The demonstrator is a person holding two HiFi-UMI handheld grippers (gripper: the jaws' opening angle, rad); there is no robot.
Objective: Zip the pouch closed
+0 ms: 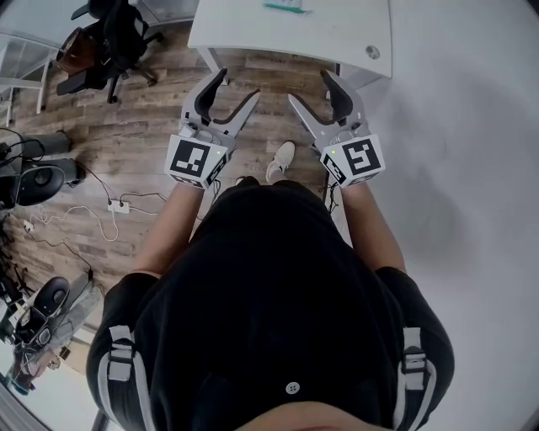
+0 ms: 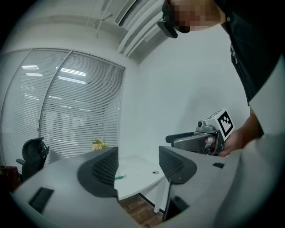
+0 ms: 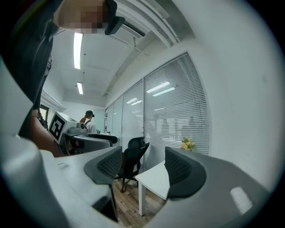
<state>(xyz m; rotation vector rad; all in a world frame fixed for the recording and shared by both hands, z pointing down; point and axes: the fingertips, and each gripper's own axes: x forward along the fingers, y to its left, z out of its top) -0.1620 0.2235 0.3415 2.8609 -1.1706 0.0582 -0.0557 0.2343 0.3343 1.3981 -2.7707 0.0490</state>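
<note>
A white bench (image 1: 337, 34) with a round cable hole (image 1: 372, 52) in its top stands on a wood-plank floor (image 1: 143, 143), its right end close to a plain white wall (image 1: 472, 168). To the left of the bench is a black office chair (image 1: 109, 38), and behind the bench run tall windows covered with slatted blinds (image 2: 75, 111). A small bunch of yellow flowers (image 2: 99, 144) sits by the blinds at the bench's back edge. On the floor, well to the left of the bench, a white power strip (image 1: 120, 206) lies among loose cables. Another person (image 3: 89, 121) stands far off across the room.

The person stands in front of the bench, one pale shoe (image 1: 282, 158) showing on the floor. The left gripper (image 1: 237, 84) and right gripper (image 1: 310, 87) are held side by side in the air, short of the bench's near edge. Both have their fingers spread wide, with nothing between them.

A small green thing (image 1: 282, 7) lies on the far part of the bench top, well apart from both pairs of fingers. It is too small to tell whether it is the pouch. From the left gripper view it shows in the distance through the gap between the fingers.
</note>
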